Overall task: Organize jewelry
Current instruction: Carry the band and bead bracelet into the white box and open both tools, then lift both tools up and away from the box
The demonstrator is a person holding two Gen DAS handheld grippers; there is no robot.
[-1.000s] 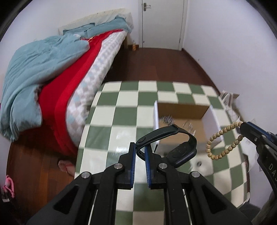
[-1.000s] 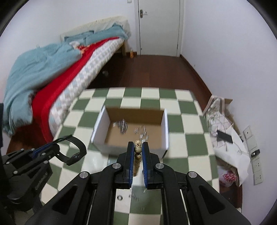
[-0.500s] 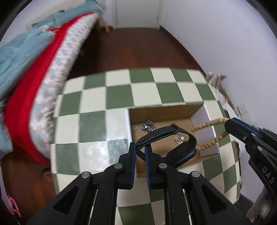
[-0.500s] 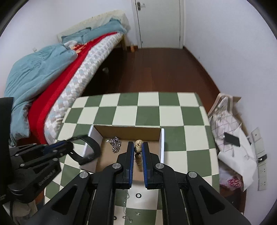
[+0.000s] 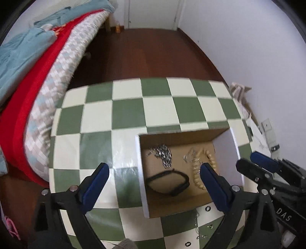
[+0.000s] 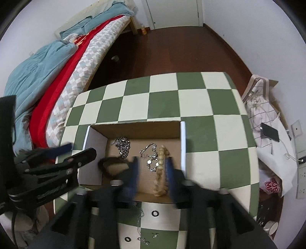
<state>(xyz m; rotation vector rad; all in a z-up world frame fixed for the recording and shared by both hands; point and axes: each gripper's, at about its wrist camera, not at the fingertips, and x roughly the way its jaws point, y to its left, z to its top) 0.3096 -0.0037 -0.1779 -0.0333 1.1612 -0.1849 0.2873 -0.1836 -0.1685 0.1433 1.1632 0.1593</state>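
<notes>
— With both jaws spread, what do the left gripper (image 5: 154,178) and right gripper (image 6: 152,168) hold?
— Nothing. The black band (image 5: 168,181) and bead bracelet (image 6: 160,170) lie inside the cardboard box (image 5: 140,172), near the table's (image 5: 126,113) front edge.

White walls (image 6: 258,28) and a dark wooden floor (image 6: 172,51) are seen. A bed (image 6: 80,63) with red and blue covers is set left of the green-checked counter (image 6: 166,99); a white door (image 6: 172,11) is shut.
</notes>
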